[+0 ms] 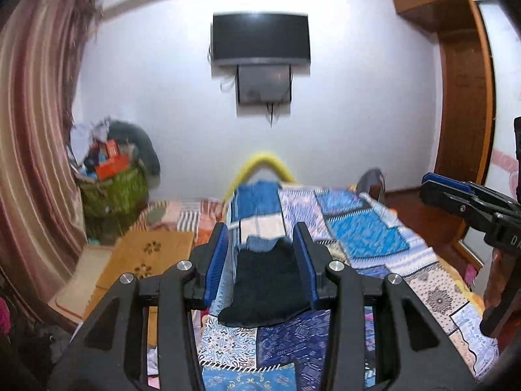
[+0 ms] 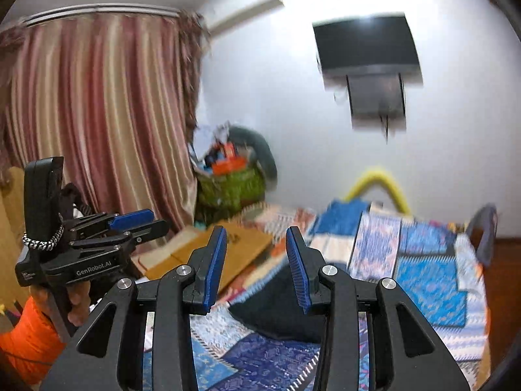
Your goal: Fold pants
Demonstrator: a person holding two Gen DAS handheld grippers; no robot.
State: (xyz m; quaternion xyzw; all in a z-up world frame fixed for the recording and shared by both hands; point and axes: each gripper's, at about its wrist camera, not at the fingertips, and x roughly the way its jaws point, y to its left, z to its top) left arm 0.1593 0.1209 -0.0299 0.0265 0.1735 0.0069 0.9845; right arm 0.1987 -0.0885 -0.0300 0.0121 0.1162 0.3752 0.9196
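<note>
The pants (image 1: 268,288), dark and already gathered into a compact bundle, lie on the bed's patchwork bedspread (image 1: 361,238), toward its near end and near the left-hand edge. In the left wrist view the bundle sits framed between the two blue-padded fingers; in the right wrist view it (image 2: 280,312) shows low between that tool's fingers, its far corner lifted slightly off the cover.

The left gripper (image 1: 263,244) hangs above the bedspread with its jaws wide apart, nothing between them; whether the tips are near the cloth or well above it cannot be told. The right gripper (image 2: 257,254) likewise has its jaws spread wide and empty. From the right wrist view the left gripper (image 2: 136,223) appears off to the side, held in a hand (image 2: 76,299) with an orange sleeve (image 2: 29,335). From the left wrist view the right gripper (image 1: 456,195) shows at the right edge, over the side of the bed.

The bedspread is a patchwork of blue, white and grey printed panels. Beyond its far end a yellow curved bar (image 1: 260,163) rises. Left of the bed a tan wooden board (image 1: 146,254) with flower-shaped cutouts lies flat. Farther back in the corner stands a green basket (image 1: 114,192) heaped with boxes and cloth, beside a striped pink and cream curtain (image 1: 35,114). A dark television (image 1: 260,39) is mounted on the white wall, and a wooden wardrobe (image 1: 462,97) stands to the right. Both views are blurred.
</note>
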